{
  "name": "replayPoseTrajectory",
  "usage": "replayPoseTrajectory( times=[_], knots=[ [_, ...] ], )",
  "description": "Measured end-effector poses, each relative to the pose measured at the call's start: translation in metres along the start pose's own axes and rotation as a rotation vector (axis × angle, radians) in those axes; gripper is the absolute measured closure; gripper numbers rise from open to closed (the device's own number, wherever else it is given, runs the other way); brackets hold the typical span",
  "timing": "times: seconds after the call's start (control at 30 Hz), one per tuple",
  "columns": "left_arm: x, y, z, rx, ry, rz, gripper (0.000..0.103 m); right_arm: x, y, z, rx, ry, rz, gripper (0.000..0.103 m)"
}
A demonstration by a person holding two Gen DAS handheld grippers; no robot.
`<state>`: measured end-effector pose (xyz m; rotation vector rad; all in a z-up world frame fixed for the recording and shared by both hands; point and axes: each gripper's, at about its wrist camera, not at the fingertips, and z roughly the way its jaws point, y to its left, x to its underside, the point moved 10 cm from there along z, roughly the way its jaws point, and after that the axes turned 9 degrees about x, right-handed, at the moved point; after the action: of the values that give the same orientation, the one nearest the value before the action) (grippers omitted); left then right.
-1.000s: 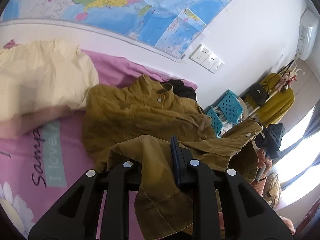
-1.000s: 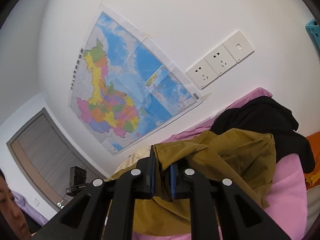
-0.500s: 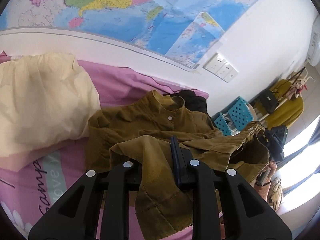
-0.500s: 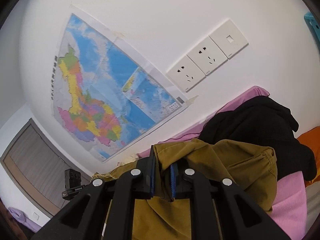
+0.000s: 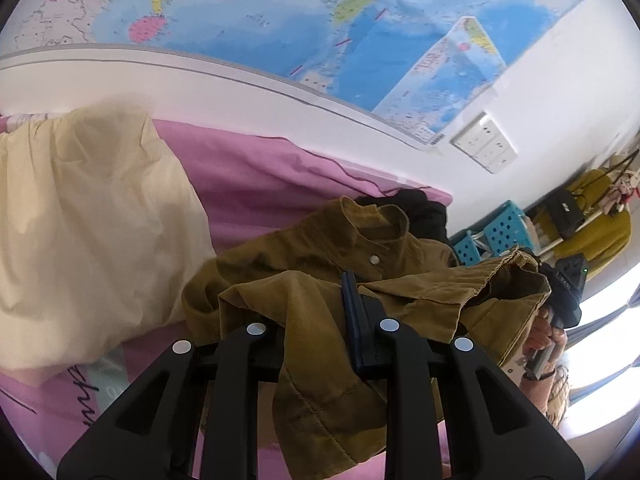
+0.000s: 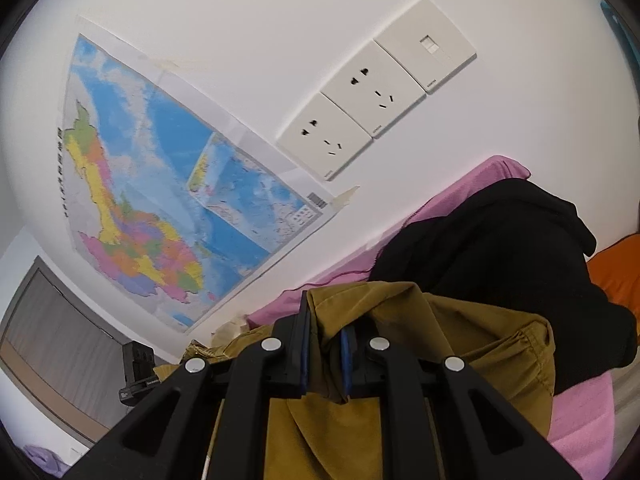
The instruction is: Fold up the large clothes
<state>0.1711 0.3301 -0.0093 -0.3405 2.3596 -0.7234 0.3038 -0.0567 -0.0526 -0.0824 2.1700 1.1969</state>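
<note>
A mustard-brown corduroy jacket (image 5: 320,248) lies bunched on the pink bed sheet (image 5: 248,172), its collar and a white snap facing me. My left gripper (image 5: 320,312) is shut on a fold of the jacket's hem, which drapes over the left finger and hides it. In the right wrist view the same jacket (image 6: 460,332) is pinched between the blue pads of my right gripper (image 6: 324,344), which is shut on another part of the hem. The stretch of hem between both grips hangs lifted above the bed.
A cream garment (image 5: 80,216) lies on the sheet to the left. A black garment (image 6: 500,260) sits behind the jacket, beside an orange one (image 6: 616,272). The wall with a map (image 6: 160,200) and sockets (image 6: 360,104) is close ahead. Blue crates (image 5: 496,232) stand at the right.
Both grippers have carried the held hem toward the wall; map and sockets loom larger. The jacket's lower part has folded up over its body.
</note>
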Motion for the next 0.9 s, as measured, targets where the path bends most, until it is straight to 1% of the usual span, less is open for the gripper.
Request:
replayPoseTrajectory(
  times=[0.37,0.57,0.77,0.83,0.9],
  knots=[
    [-0.020,0.029,0.035,-0.055,0.039,-0.033,0.082,-0.010,-0.021,0.044,0.065,0.048,0.025,0.091],
    [-0.026,0.039,0.050,-0.081,0.060,-0.041,0.082,-0.012,-0.036,0.066,0.099,0.075,0.054,0.091],
    [-0.028,0.048,0.061,-0.102,0.062,-0.037,0.081,-0.010,-0.052,0.086,0.127,0.103,0.087,0.090],
    [-0.029,0.050,0.063,-0.097,0.066,-0.052,0.080,-0.008,-0.056,0.093,0.137,0.113,0.093,0.090],
    [-0.030,0.052,0.062,-0.073,0.068,-0.090,0.078,-0.007,-0.060,0.098,0.148,0.121,0.100,0.089]
  ],
)
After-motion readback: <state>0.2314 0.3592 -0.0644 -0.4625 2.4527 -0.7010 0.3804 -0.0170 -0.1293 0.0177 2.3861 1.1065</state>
